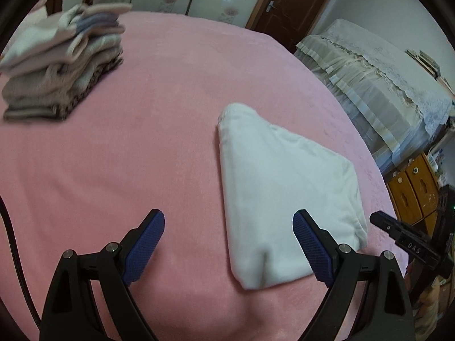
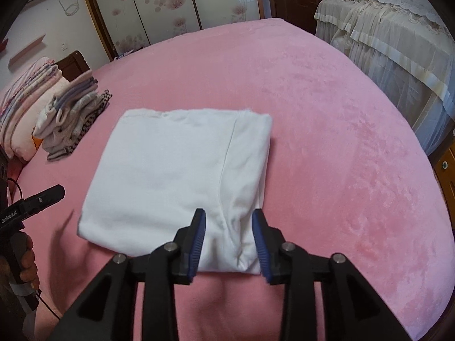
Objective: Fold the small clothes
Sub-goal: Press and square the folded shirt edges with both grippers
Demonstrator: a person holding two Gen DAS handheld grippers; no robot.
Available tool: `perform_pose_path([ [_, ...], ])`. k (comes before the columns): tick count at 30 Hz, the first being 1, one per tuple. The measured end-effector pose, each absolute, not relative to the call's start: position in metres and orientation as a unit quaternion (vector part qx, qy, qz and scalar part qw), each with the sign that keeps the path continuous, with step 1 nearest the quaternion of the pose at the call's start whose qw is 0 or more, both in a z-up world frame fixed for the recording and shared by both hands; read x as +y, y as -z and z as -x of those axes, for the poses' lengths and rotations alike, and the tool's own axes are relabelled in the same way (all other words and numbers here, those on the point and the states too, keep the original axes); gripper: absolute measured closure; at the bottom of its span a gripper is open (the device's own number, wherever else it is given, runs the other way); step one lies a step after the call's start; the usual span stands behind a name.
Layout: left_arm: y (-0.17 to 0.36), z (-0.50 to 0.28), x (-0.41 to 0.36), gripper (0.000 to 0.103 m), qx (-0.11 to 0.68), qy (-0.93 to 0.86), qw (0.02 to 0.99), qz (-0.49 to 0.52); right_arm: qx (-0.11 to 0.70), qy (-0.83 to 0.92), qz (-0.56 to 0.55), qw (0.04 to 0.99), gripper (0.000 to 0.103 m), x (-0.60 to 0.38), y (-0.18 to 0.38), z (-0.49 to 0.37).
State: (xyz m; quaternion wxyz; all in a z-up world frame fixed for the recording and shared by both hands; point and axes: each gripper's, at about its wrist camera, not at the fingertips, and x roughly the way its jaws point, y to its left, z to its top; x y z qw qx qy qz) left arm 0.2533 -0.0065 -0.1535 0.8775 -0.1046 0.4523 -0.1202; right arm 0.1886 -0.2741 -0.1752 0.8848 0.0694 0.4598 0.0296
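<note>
White garment sits folded square on pink bed, stack of folded clothes off to far left. Right claw part open, straddling near edge, not pinching. Left claw wide open, empty. I reckon next: grab both near corners evenly, lift low, carry to stack without letting fold flop.

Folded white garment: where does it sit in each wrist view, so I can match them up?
Left wrist view: the folded white garment lies right of centre on the pink bedspread, its near edge by the left tool's right-hand finger.
Right wrist view: it lies at centre, its near right corner between the open right tool's fingers.
Shared landmark: the stack of folded clothes, upper left in both.
</note>
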Motion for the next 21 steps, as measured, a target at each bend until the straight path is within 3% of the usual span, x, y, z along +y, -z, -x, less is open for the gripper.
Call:
perform_pose_path([
  [6,0.140,-0.290,-0.044,0.012,0.432,0.150,0.886,0.071,0.433,-0.045,-0.066,0.898,0.069,-0.273,0.165,-0.232],
  [12,0.158,-0.328,-0.084,0.012,0.449,0.167,0.875,0.075,0.456,-0.046,-0.069,0.886,0.069,-0.267,0.188,-0.291],
  [14,0.174,-0.334,-0.092,0.013,0.468,0.156,0.867,0.062,0.473,-0.020,-0.049,0.879,0.075,-0.269,0.203,-0.301],
  [16,0.192,-0.339,-0.092,0.013,0.485,0.131,0.864,0.041,0.489,-0.005,-0.039,0.871,0.090,-0.279,0.219,-0.306],
  [21,0.217,-0.347,-0.062,0.013,0.515,0.118,0.843,0.103,0.490,0.005,-0.066,0.869,0.092,-0.302,0.225,-0.301],
])
